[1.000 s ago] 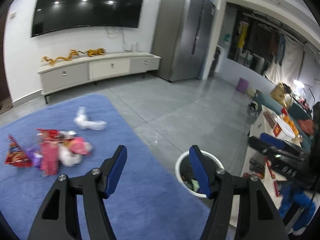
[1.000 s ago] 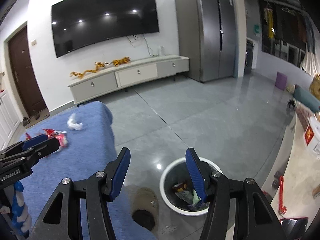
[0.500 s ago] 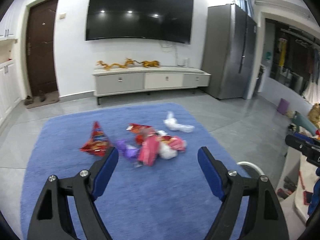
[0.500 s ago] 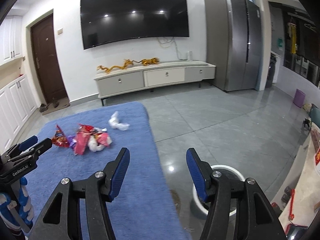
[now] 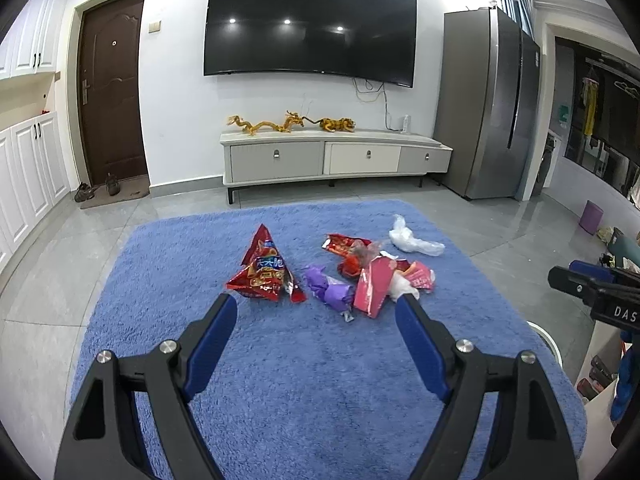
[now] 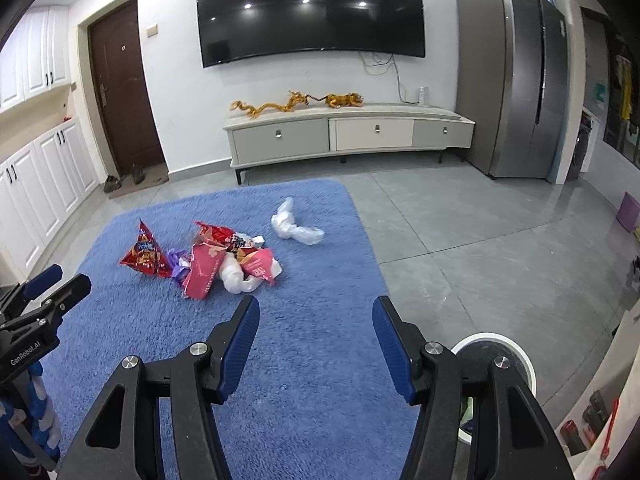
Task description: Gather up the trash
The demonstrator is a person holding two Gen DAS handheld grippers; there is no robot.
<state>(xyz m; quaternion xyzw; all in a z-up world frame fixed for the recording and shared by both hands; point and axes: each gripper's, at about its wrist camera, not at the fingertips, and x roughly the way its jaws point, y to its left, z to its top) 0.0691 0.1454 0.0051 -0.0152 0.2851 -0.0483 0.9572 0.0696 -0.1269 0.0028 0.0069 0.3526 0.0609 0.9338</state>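
Note:
Several pieces of trash lie on a blue rug (image 5: 300,364) (image 6: 312,360): a red snack bag (image 5: 264,270) (image 6: 144,254), a purple wrapper (image 5: 330,290), a pink packet (image 5: 372,286) (image 6: 204,272), and a crumpled white plastic bag (image 5: 414,240) (image 6: 294,226) farther back. My left gripper (image 5: 316,316) is open and empty, hovering short of the pile. My right gripper (image 6: 316,318) is open and empty too, to the right of the pile. A white bin (image 6: 500,354) sits on the tiles behind the right finger; its rim (image 5: 546,338) shows at the rug's right edge.
A low TV cabinet (image 5: 336,156) stands against the far wall under a large TV (image 5: 308,26). A grey fridge (image 5: 492,108) is at the right and a brown door (image 5: 110,92) at the left. Grey tiled floor (image 6: 500,232) surrounds the rug.
Both grippers have swung left, from over the white bin to face the trash pile on the rug. The left gripper's jaws stand wider than a second ago.

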